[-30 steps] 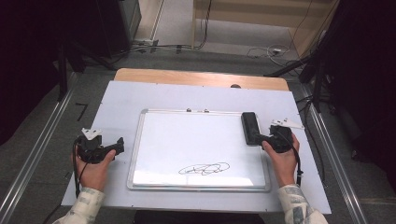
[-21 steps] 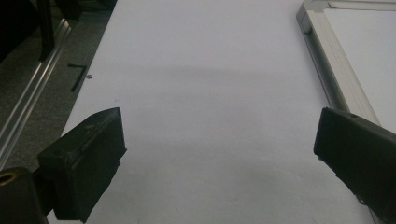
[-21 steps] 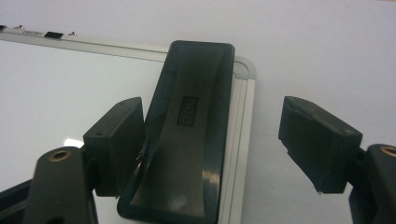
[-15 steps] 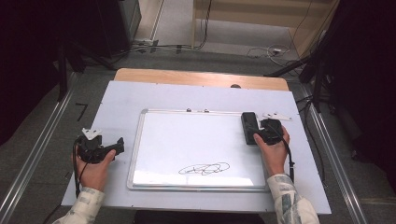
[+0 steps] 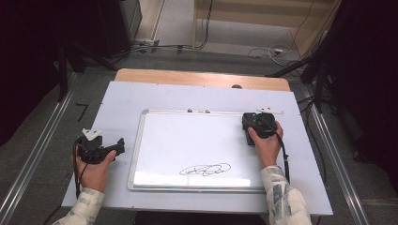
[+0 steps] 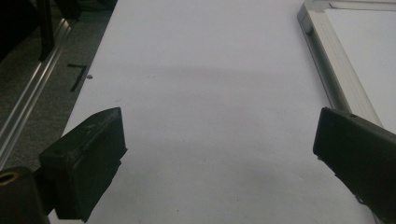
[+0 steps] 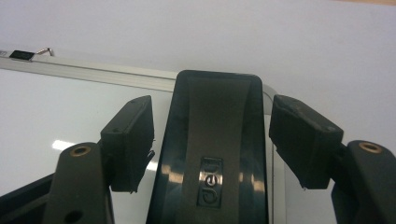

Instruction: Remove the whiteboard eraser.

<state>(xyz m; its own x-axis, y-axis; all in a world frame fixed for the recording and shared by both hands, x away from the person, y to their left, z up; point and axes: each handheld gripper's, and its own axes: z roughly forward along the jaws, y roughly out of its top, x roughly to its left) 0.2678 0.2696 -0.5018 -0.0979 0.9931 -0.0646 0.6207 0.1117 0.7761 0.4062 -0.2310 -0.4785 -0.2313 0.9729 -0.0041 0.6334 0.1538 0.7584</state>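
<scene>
- Black plastic eraser [image 7: 215,144] is located at the right top corner of the whiteboard [image 5: 197,145], lying flat on the board surface beside the aluminium frame.
- Right gripper [image 7: 212,128] is positioned over the eraser; its jaws are spread, one on each side of the eraser body, with narrow gaps visible, so nothing is clamped.
- Left gripper [image 6: 219,130] is held over the white table sheet [image 5: 126,101], left of the whiteboard frame; its jaws are set wide apart and nothing is held between them.
- Black scribble [image 5: 205,169] is seen near the board's bottom edge, well apart from the eraser.
</scene>
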